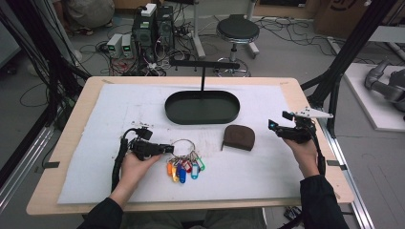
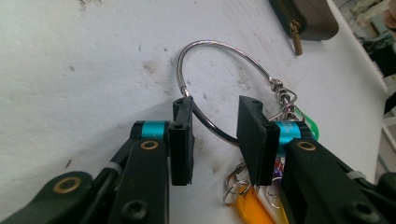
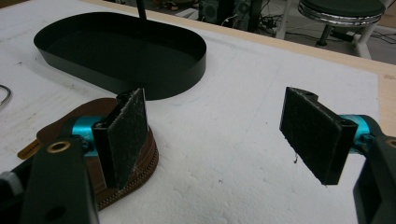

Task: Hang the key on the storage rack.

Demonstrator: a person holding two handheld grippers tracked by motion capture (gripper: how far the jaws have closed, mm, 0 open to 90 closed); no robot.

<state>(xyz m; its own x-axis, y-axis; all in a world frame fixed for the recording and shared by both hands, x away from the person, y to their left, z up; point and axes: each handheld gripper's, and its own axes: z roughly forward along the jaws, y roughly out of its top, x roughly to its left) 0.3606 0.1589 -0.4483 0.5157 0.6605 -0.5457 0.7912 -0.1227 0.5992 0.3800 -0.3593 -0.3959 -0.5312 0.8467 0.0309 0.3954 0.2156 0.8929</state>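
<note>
Left gripper (image 2: 215, 135): jaws partly open, astride the wire of the key ring (image 2: 219, 60); a gap shows between pads and wire, no grip yet.
Key ring: flat on the white mat (image 1: 267, 171), coloured tags (image 1: 184, 169) fanned toward the person.
Right gripper (image 3: 219, 135): jaws wide apart, holding nothing, above the mat beside the brown pouch (image 1: 239, 137).
Black tray (image 1: 202, 107): beyond the pouch.

The key ring (image 2: 219, 46) between my left claw (image 2: 215, 140) pads is shiny bare metal wire, its tags (image 1: 184, 171) glossy coloured plastic. My matt black pads (image 3: 310, 130) look coarse and gritty. The tabletop (image 1: 76, 119) is pale wood under a rough, stained white sheet (image 1: 267, 171); the pouch (image 1: 239, 137) looks like brown leather; the tray (image 1: 202, 117) is smooth matt black.
</note>
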